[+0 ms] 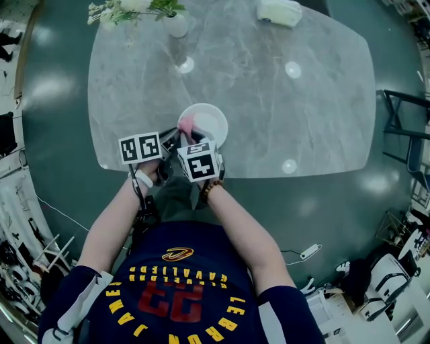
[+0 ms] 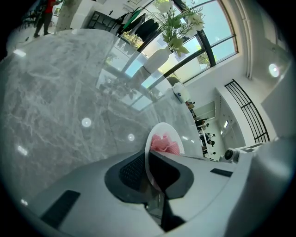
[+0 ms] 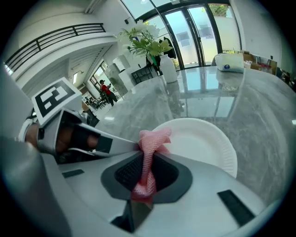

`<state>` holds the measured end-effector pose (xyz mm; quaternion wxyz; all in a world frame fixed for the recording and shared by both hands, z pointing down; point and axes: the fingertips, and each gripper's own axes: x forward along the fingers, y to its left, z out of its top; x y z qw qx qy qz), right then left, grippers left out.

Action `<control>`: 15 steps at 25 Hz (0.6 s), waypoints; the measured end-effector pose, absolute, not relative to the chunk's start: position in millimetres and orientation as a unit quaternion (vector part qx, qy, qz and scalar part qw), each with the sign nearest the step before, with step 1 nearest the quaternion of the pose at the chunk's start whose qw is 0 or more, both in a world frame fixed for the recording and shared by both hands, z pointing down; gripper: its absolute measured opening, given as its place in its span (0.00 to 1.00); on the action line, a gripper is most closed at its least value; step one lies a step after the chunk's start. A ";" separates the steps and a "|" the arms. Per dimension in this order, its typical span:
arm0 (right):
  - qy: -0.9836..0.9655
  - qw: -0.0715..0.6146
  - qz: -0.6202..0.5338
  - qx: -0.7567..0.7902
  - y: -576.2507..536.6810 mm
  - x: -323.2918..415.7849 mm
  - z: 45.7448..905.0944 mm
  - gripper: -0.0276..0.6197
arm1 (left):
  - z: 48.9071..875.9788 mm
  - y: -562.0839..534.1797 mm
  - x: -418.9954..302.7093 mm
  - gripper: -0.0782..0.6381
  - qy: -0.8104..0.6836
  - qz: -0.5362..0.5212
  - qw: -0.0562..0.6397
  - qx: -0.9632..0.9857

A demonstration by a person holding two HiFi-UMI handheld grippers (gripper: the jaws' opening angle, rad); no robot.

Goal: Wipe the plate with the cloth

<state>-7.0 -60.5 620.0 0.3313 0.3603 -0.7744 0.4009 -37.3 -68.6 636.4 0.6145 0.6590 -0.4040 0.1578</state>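
Note:
A white paper plate (image 1: pixel 209 123) is held near the front edge of the grey marble table (image 1: pixel 282 101). My left gripper (image 1: pixel 168 143) is shut on the plate's rim (image 2: pixel 147 159), which runs edge-on between its jaws. A pink mesh cloth (image 3: pixel 150 148) is pinched in my right gripper (image 1: pixel 191 142), and its bunched end lies on the plate (image 3: pixel 203 141) at the near left side. In the head view the cloth (image 1: pixel 187 124) shows as a pink patch on the plate's left. From the left gripper view the cloth (image 2: pixel 164 144) sits behind the plate's edge.
A white vase with flowers (image 1: pixel 176 23) stands at the table's far side, with a glass (image 1: pixel 183 62) in front of it. A white tissue pack (image 1: pixel 279 11) lies at the far right. A black chair frame (image 1: pixel 403 127) stands right of the table.

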 end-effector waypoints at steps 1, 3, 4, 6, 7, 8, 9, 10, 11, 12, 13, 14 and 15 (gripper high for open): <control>-0.775 0.336 0.399 0.358 -59.6 -6.1 621.5 0.11 | 635.9 -68.3 -37.1 0.16 -0.404 0.157 0.614 0.659; -0.777 0.338 0.395 0.354 -59.9 -3.8 624.6 0.11 | 635.8 -68.3 -37.2 0.16 -0.404 0.155 0.614 0.660; -0.779 0.338 0.393 0.353 -61.0 -2.0 626.1 0.11 | 636.2 -68.9 -37.4 0.16 -0.403 0.154 0.614 0.660; -0.776 0.340 0.391 0.359 -63.1 5.0 627.6 0.11 | 637.1 -69.4 -38.2 0.16 -0.403 0.154 0.614 0.661; -0.773 0.341 0.392 0.365 -63.6 10.3 627.8 0.11 | 637.4 -69.2 -38.5 0.16 -0.403 0.154 0.615 0.660; -0.769 0.342 0.393 0.371 -63.9 16.5 628.1 0.11 | 637.5 -69.0 -38.6 0.16 -0.403 0.154 0.615 0.660; -0.764 0.343 0.394 0.378 -64.4 23.4 628.4 0.11 | 637.6 -69.0 -38.8 0.16 -0.402 0.155 0.615 0.660; -0.760 0.344 0.395 0.385 -65.2 30.8 628.6 0.11 | 637.5 -69.0 -38.9 0.16 -0.402 0.155 0.616 0.660; -0.756 0.344 0.396 0.392 -65.9 38.7 628.8 0.11 | 637.3 -69.0 -39.1 0.16 -0.401 0.155 0.616 0.660; -0.752 0.343 0.397 0.399 -66.4 46.9 628.8 0.11 | 637.0 -68.7 -39.2 0.16 -0.402 0.156 0.616 0.659; -0.748 0.342 0.398 0.406 -66.6 55.6 628.5 0.11 | 636.6 -68.1 -39.1 0.16 -0.402 0.156 0.616 0.659; -0.744 0.341 0.399 0.413 -67.1 64.3 627.9 0.11 | 636.2 -67.5 -38.8 0.16 -0.402 0.157 0.616 0.659; -0.740 0.340 0.399 0.421 -68.1 72.7 626.6 0.11 | 635.9 -67.1 -38.6 0.16 -0.403 0.158 0.614 0.660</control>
